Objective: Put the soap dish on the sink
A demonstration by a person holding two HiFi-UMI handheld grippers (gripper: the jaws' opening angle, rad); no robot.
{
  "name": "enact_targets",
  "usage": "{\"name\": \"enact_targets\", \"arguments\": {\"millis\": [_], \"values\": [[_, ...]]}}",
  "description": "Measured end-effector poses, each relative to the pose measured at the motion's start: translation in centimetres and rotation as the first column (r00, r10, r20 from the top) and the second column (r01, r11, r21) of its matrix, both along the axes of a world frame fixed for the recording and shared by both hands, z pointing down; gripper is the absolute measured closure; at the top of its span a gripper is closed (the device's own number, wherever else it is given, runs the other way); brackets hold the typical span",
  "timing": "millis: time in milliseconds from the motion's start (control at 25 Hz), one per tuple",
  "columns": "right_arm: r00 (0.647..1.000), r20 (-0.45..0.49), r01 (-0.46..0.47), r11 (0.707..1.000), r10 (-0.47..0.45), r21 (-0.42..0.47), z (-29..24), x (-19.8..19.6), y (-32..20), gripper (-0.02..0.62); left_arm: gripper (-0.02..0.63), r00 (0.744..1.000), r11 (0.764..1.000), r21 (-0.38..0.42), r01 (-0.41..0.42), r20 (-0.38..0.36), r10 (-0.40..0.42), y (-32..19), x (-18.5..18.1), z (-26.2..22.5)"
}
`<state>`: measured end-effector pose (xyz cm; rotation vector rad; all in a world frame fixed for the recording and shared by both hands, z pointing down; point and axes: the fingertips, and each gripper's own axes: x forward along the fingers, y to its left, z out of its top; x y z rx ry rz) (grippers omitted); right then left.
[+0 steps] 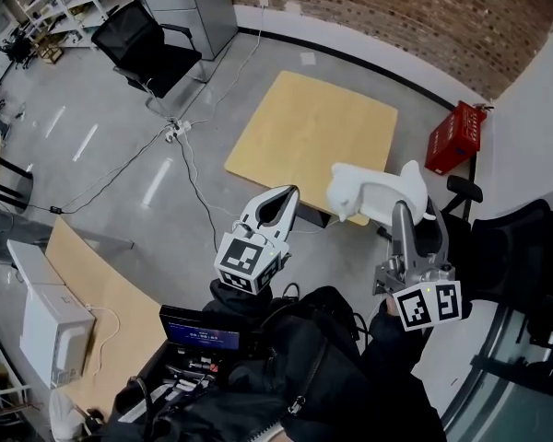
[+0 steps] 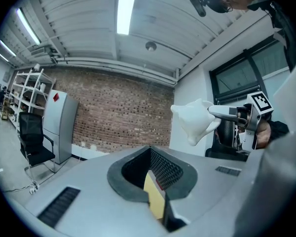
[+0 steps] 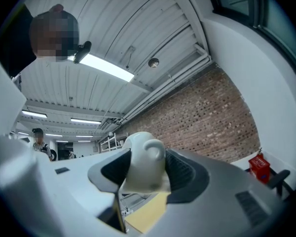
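The soap dish (image 1: 373,191) is off any surface, carried in the air at about 3 o'clock of the head view and clamped by the right gripper (image 1: 413,212), whose jaws stand wide around its body; in the right gripper view the white dish (image 3: 143,164) fills the gap between the pads. It is a smooth, glossy white moulding with rounded lobes, so it likely handles as stiff, light and rather slick (ceramic or hard plastic, I cannot tell which), and a knock on a hard edge could chip it. The present hold across its thick middle looks like the sound place; the thin flared lip seen from the left gripper view (image 2: 195,120) would be a poorer purchase. The left gripper (image 1: 288,194) sits at 9 o'clock of the dish, apart from it, its jaws brought together on nothing. Outward, a wooden table (image 1: 313,136) lies below at 11 o'clock, a red crate (image 1: 456,136) at 2 o'clock against a white wall (image 1: 535,136), and an office chair (image 1: 143,49) and a trailing cable (image 1: 189,168) are well off at 10 o'clock. No sink shows in any view; the air around the dish is open, the white wall being the nearest hard boundary.
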<state>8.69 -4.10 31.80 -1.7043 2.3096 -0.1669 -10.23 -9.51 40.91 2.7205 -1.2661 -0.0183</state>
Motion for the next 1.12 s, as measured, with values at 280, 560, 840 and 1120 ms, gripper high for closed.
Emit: {"name": "enact_targets", "arguments": {"millis": [280, 560, 840, 1120], "values": [[1.000, 0.017, 0.017, 0.999, -0.016, -0.040, 2.0, 1.5, -3.3, 0.367, 0.604, 1.000, 0.999, -0.037, 0.025, 0.019, -0.024, -2.7, 0.9, 1.8], [0.998, 0.033, 0.049, 0.999, -0.049, -0.012, 1.5, 3.7, -7.6, 0.367, 0.604, 0.998, 0.999, -0.004, 0.047, 0.041, -0.046, -7.0, 3.3, 0.6], [0.996, 0.053, 0.071, 0.997, -0.070, -0.013, 2.0, 7.1, -11.9, 0.367, 0.604, 0.995, 0.997, 0.009, 0.074, 0.064, -0.075, -11.0, 6.3, 0.3], [0.992, 0.075, 0.108, 0.993, -0.104, -0.045, 3.7, 9.0, -15.4, 0.367, 0.604, 0.989, 0.993, -0.027, 0.111, 0.097, -0.108, -13.6, 7.9, 1.5]]}}
